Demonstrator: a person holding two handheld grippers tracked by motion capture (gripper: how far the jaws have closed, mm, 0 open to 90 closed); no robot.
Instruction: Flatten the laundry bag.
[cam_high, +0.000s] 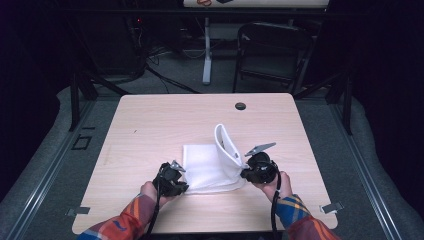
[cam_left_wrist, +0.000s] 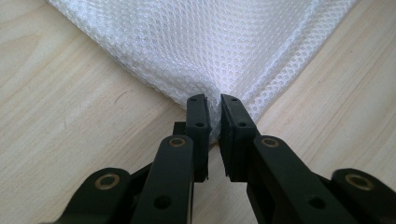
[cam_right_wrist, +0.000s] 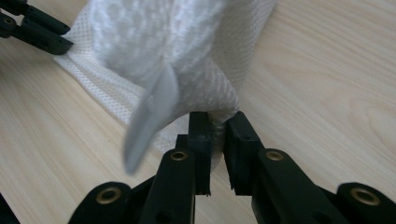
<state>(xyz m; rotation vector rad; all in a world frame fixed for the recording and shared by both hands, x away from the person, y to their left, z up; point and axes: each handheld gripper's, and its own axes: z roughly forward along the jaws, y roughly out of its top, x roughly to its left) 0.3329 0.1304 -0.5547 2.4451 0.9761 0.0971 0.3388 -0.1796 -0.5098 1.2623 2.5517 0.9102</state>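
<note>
Left gripper (cam_high: 172, 181) fingers pinch mesh bag (cam_high: 207, 167) near corner; right gripper (cam_high: 257, 169) fingers clamp lifted edge

hand-held gripper (cam_left_wrist: 214, 116) clamped – white mesh cloth (cam_left_wrist: 201, 42) corner, table (cam_left_wrist: 60, 130)

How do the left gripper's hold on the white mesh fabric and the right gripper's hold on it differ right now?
The left gripper pins a corner of the white mesh fabric flat on the wooden table; the right gripper has its edge lifted, folded over and standing up. The fabric spreads smooth from the left gripper and bunches thick at the right gripper. Both are shut on the fabric.
</note>
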